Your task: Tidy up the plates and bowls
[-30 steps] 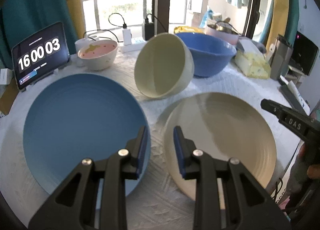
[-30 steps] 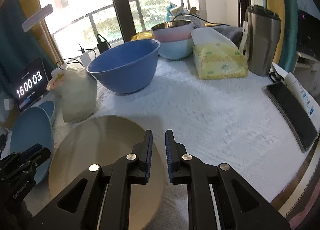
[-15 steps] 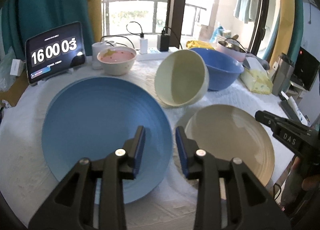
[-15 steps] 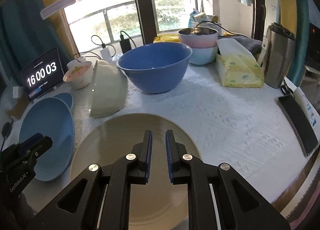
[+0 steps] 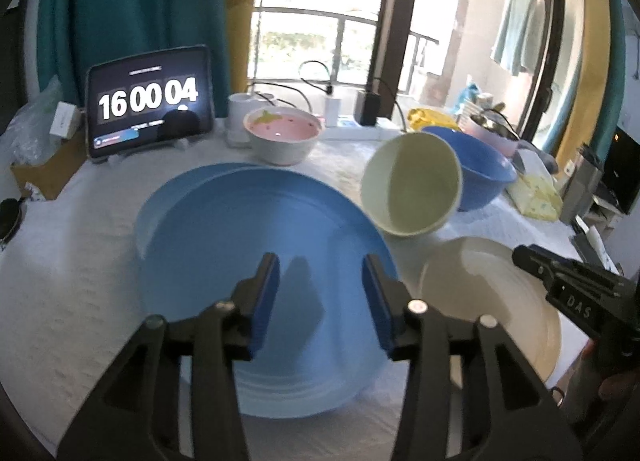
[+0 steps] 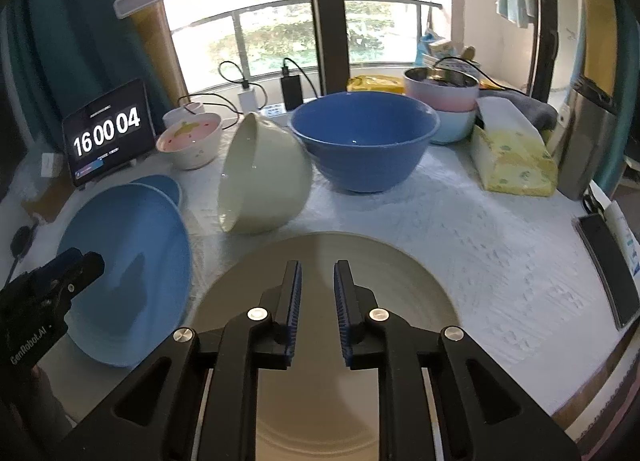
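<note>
A large blue plate (image 5: 248, 245) lies on the white tablecloth, with a second blue dish's rim (image 5: 172, 189) behind it. My left gripper (image 5: 320, 281) is open and empty above the blue plate. A beige plate (image 6: 328, 261) lies to the right; my right gripper (image 6: 316, 281) hovers over it, jaws slightly apart, holding nothing. A cream bowl (image 6: 260, 177) lies tipped on its side, leaning against a big blue bowl (image 6: 364, 141). A pink-lined bowl (image 6: 190, 141) stands behind.
A tablet clock (image 5: 148, 101) stands at the back left. Stacked pink and pale blue bowls (image 6: 444, 101), a yellow tissue pack (image 6: 512, 161), a steel canister (image 6: 588, 141) and a phone (image 6: 608, 261) are at the right. Chargers and cables (image 6: 272, 89) sit by the window.
My left gripper has moved left over the blue plate and opened wide. My right gripper has moved over the beige plate and its jaws have parted slightly.
</note>
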The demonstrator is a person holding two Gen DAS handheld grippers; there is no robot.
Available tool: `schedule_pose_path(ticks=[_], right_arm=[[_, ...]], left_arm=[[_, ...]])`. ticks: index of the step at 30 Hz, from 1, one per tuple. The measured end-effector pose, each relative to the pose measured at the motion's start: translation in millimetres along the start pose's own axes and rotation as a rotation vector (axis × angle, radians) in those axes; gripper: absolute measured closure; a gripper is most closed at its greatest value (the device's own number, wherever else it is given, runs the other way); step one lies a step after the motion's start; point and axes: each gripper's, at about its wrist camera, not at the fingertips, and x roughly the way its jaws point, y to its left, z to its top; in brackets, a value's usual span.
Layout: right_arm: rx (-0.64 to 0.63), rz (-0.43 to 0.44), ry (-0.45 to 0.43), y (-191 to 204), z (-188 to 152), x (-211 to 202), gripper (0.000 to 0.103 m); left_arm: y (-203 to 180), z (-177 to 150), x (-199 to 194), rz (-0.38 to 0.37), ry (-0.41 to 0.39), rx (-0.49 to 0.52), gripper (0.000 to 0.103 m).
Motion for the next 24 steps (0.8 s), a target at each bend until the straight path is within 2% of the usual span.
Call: schedule_pose_path(ticks=[9,24], right_arm=[[-0.037,0.022,0.006,26,6,8,0.083],[-0.100,0.049,0.051,61,12,33,0.082]], left_arm=[[34,6,-6,0.067,-0.040,-0.035,0.058],[89,3,6,0.137,-0.021,-0.118,0.058]])
